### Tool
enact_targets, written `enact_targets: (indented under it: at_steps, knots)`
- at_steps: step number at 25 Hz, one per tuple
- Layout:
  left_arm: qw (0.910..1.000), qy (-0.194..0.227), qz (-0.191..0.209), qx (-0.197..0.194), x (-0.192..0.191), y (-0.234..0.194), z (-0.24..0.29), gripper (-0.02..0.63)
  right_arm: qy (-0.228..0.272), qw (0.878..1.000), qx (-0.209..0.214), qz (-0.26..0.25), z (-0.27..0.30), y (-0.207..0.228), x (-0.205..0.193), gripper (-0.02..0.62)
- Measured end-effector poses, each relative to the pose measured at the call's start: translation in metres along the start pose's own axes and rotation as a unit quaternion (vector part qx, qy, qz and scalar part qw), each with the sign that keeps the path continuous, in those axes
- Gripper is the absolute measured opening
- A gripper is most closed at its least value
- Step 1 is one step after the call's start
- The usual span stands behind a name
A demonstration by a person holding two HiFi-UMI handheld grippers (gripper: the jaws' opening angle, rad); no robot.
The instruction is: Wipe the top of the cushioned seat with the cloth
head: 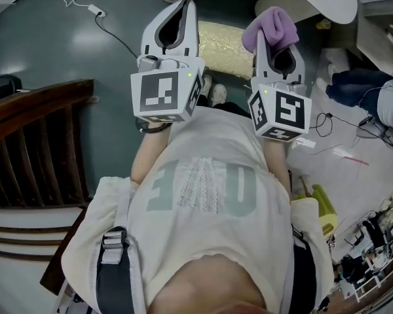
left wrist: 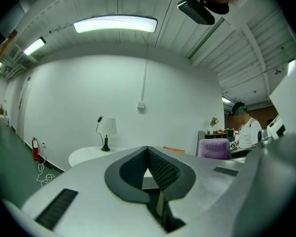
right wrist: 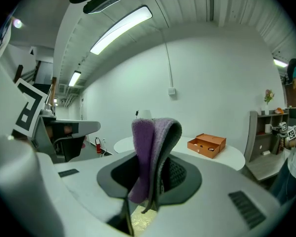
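1. Up at chest height, both forearms are bent and raised side by side. The left gripper [head: 173, 25] and the right gripper [head: 280, 56] sit level with each other, marker cubes toward the body, jaws pointing away from it.
2. Over on the left, the jaws are pressed together with nothing between them. The left gripper view looks out flat across the room at a white wall, with a lamp [left wrist: 107, 132] standing on a round white table [left wrist: 86, 156].
3. On the right, the jaws pinch the purple cloth [right wrist: 150, 147]. It is folded over, with the fold standing up above the tips and one end hanging down in front of the dark pads.
4. From the head view, that cloth bunches over the right gripper's tips, up in the air.
5. Down below is the cushioned seat [head: 226, 48], pale yellow, showing in the gap between the two grippers, just beyond the person's shoes [head: 213, 91]. The cloth is well apart from it.
6. Out ahead in the right gripper view, an orange box [right wrist: 207, 144] rests on a white tabletop.
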State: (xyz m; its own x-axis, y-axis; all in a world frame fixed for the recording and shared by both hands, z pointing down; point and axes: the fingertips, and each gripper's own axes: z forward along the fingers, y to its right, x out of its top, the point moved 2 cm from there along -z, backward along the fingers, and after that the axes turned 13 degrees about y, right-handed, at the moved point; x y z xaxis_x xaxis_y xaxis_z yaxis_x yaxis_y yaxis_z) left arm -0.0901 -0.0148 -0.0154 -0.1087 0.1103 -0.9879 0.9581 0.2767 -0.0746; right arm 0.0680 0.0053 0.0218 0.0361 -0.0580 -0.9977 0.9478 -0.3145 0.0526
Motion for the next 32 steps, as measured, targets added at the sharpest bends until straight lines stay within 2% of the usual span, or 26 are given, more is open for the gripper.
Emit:
enact_targets:
  at_steps: [8,13,15,18,22,25,29,32]
  knots:
    - [0.9998,-0.013,0.013,-0.005,-0.005,-0.003,0.012,0.006,0.001,1.000,0.004,-0.006,0.015,0.002,0.004,0.095]
    - [0.9980,-0.062,0.010,-0.011,-0.045,0.001,0.027,0.006,-0.025,1.000,0.016,-0.006,0.034,0.010,-0.020,0.095]
    - [0.9957,-0.092,0.003,-0.010,-0.081,-0.006,0.031,0.006,-0.043,0.999,0.027,-0.002,0.048,0.010,-0.048,0.095]
    - [0.9916,-0.129,-0.011,-0.002,-0.150,-0.024,0.031,0.006,-0.077,0.996,0.035,0.007,0.070,0.008,-0.115,0.097]
    - [0.9871,-0.157,-0.023,0.022,-0.241,-0.044,0.023,0.006,-0.108,0.992,0.055,0.019,0.090,0.006,-0.209,0.098]
    - [0.9816,-0.185,-0.035,0.034,-0.301,-0.039,0.003,0.006,-0.141,0.987,0.077,0.020,0.081,0.006,-0.272,0.098]
    - [0.9809,-0.192,-0.033,0.010,-0.368,-0.030,-0.007,0.006,-0.178,0.981,0.075,0.031,0.069,0.009,-0.342,0.098]
    - [0.9810,-0.192,-0.025,-0.007,-0.394,-0.024,-0.005,0.006,-0.195,0.978,0.062,0.046,0.063,0.015,-0.373,0.098]
